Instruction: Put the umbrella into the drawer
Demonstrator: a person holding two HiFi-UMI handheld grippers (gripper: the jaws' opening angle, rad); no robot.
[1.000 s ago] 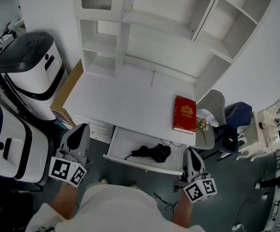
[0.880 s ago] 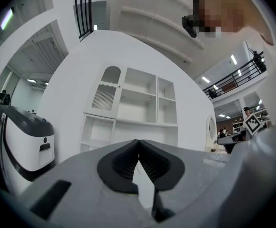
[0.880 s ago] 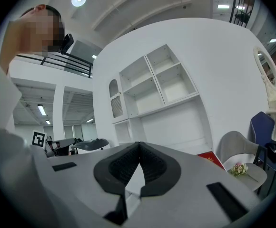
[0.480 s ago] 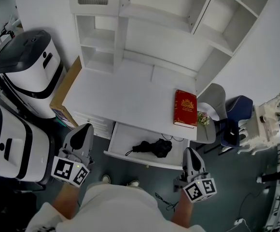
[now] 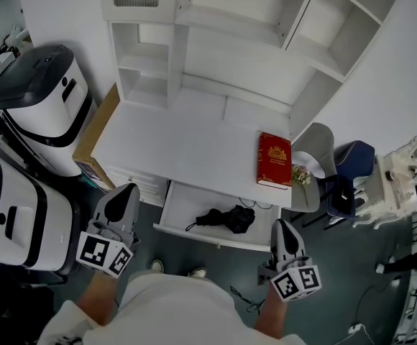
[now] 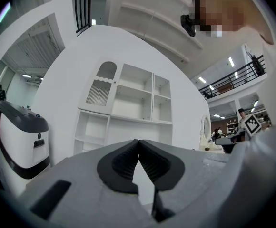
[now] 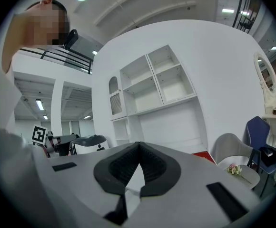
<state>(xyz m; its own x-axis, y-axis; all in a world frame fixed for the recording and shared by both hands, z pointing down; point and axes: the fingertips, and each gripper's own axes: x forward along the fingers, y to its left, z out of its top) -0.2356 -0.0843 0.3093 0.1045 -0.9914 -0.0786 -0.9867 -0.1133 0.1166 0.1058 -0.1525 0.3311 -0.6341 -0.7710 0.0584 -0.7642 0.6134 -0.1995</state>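
Note:
A folded black umbrella (image 5: 226, 219) lies inside the open white drawer (image 5: 180, 203) under the front edge of the white desk (image 5: 187, 148). My left gripper (image 5: 127, 192) hangs to the left of the drawer, level and shut with nothing in it; in the left gripper view its black pads (image 6: 123, 163) meet at the tips. Off the drawer's right corner my right gripper (image 5: 282, 228) is also shut and empty, its pads (image 7: 152, 164) touching in the right gripper view. Neither gripper touches the drawer or the umbrella.
A red book (image 5: 275, 160) lies on the desk's right end. White shelving (image 5: 216, 42) rises behind the desk. Two large white and black machines (image 5: 39, 110) and a cardboard box (image 5: 97, 139) stand at the left. A grey chair (image 5: 318, 153) and a blue chair (image 5: 352, 165) are at the right.
The view has shifted slightly, with the desk sitting a little lower and left in the picture. Both grippers stay where they were, still shut. The umbrella has not moved in the drawer.

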